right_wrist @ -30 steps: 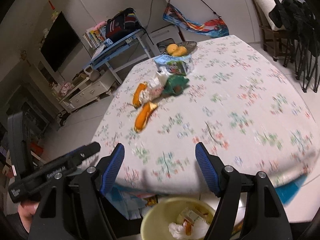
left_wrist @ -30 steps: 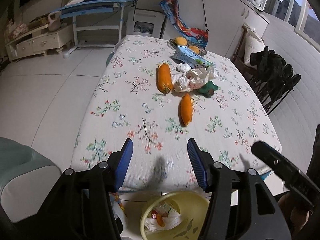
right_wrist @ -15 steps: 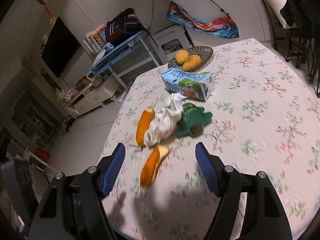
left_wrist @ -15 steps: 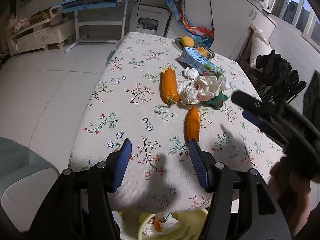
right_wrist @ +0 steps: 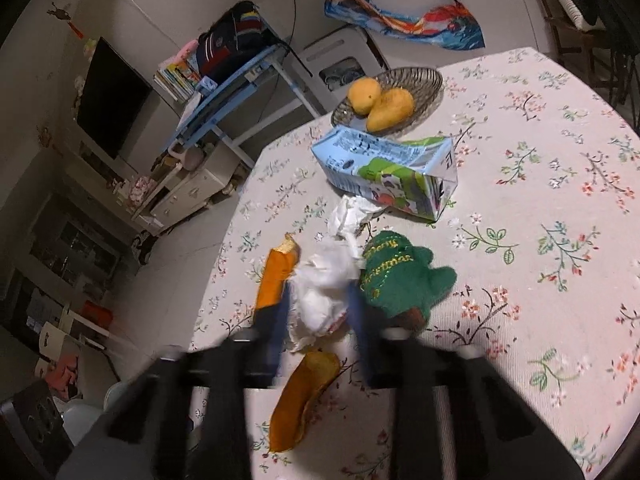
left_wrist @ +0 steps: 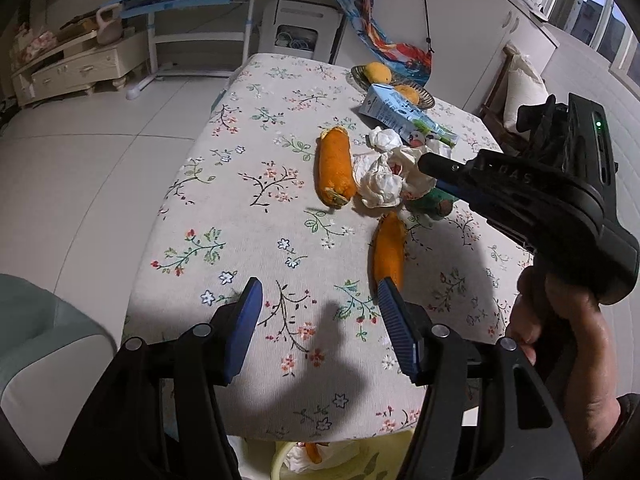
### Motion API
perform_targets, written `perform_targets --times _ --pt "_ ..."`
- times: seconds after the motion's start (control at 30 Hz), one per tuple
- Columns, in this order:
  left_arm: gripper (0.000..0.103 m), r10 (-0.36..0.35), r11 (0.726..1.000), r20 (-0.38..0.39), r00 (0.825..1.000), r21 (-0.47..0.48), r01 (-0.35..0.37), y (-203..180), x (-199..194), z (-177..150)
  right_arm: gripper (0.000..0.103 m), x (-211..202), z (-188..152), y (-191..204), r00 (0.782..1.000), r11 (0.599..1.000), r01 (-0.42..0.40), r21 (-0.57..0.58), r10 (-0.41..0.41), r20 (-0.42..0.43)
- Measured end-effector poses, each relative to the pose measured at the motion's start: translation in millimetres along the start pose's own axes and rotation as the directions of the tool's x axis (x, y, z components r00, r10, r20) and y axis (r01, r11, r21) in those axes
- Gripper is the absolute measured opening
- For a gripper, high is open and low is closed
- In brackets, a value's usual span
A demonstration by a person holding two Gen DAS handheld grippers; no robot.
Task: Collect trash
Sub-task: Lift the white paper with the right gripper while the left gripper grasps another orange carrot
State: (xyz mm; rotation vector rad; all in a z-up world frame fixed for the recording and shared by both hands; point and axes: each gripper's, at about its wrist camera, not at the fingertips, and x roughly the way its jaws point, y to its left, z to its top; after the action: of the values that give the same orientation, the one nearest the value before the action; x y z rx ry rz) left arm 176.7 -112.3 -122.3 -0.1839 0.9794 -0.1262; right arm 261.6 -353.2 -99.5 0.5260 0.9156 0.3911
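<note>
Right gripper closing on the crumpled tissue at the middle of the table

In the right wrist view the right gripper (right_wrist: 320, 320) has its blue jaws closing around the crumpled white tissue (right_wrist: 324, 284), just below frame centre, with the wad between them; motion blur hides whether the pads press yet. The left gripper (left_wrist: 318, 308) hangs with jaws apart and empty at the lower middle of its view, its right fingertip near one orange peel (left_wrist: 388, 256). The tissue lies against the green plush toy (right_wrist: 400, 276) and another peel (right_wrist: 276, 276), so I'd worry the pinch snags the toy or catches only a loose fold, which tears or slips before reaching the yellow bin (left_wrist: 288, 460) at the bottom edge.
</note>
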Motion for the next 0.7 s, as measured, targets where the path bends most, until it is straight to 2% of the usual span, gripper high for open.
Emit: perform_targets --times 0.13,0.43,0.57,0.7 --pt "0.058 0.002 1.000 -0.002 1.000 0.019 -0.002 -8.2 6.4 3.7 0.011 -11.9 2.9 0.0 0.999 0.999 -0.040 -0.003 0.041 0.018" --pt "0.058 -0.010 0.997 -0.019 1.000 0.081 0.011 -33.5 28.0 14.6 0.010 -58.9 12.5 -15.9 0.984 0.987 -0.155 0.032 0.151 0.094" --pt "0.058 0.004 0.992 -0.025 1.000 0.129 -0.001 -48.4 41.0 18.7 0.010 -81.2 11.7 -36.9 0.982 0.984 -0.166 0.059 0.160 0.096" --pt "0.058 0.020 0.989 -0.036 0.999 0.147 -0.014 -54.6 53.2 22.1 0.010 -90.7 0.0 -60.0 0.988 0.985 -0.147 0.090 0.142 0.056"
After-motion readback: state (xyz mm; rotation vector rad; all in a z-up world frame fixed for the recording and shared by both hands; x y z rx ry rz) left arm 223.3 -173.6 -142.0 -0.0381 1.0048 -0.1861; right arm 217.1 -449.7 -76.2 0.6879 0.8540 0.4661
